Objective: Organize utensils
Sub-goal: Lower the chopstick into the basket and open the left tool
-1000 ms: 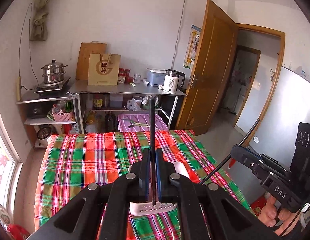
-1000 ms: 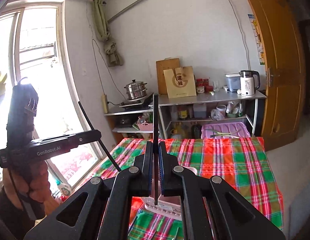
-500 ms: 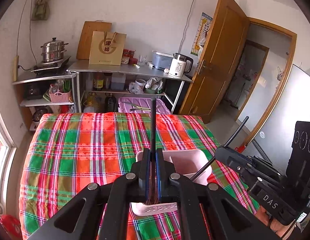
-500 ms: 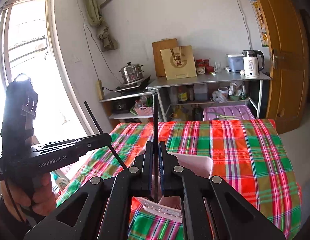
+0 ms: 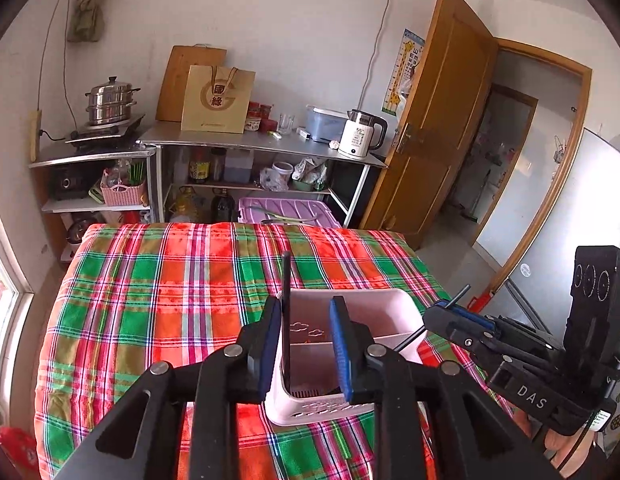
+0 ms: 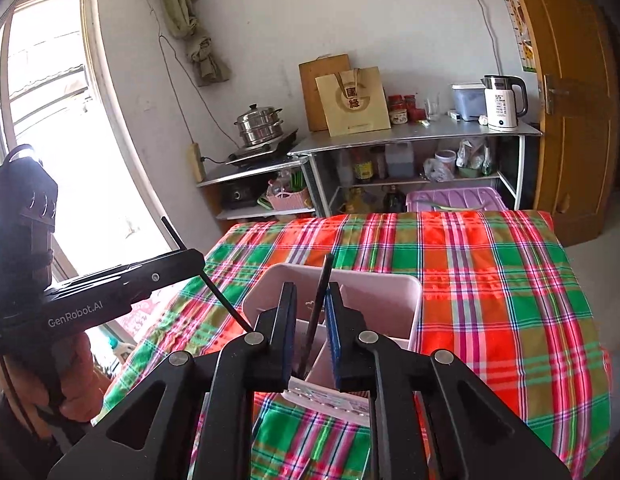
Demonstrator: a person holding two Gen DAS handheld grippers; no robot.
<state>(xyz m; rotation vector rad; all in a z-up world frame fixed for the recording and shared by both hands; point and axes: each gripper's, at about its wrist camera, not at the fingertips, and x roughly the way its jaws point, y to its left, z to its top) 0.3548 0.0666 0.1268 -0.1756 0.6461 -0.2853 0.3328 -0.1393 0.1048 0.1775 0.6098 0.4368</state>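
A pink utensil holder [image 5: 390, 304] stands on the plaid tablecloth [image 5: 158, 300]. My left gripper [image 5: 305, 308] hovers just over the holder's near end and its jaws are opening. A black chopstick [image 5: 286, 312] stands between them, leaning by the left pad, its lower end inside the holder. My right gripper [image 6: 311, 292] is over the same holder [image 6: 374, 280], its jaws also opening. Its black chopstick [image 6: 320, 300] tilts loosely toward the right pad, tip down in a compartment. Each gripper shows in the other's view: the right gripper [image 5: 430, 316] and the left gripper [image 6: 198, 258].
Behind the table stand metal shelves [image 5: 262, 140] with a kettle [image 5: 360, 136], a steamer pot [image 5: 110, 100] and a paper bag [image 5: 218, 100]. A purple bin [image 5: 286, 212] sits beyond the far edge. A wooden door [image 5: 438, 120] is open on the right; a window [image 6: 50, 120] is at the left.
Both grippers have come down over the pink holder. Their jaws, shut on the chopsticks before, now stand apart, and both chopsticks have dropped lower into the holder.
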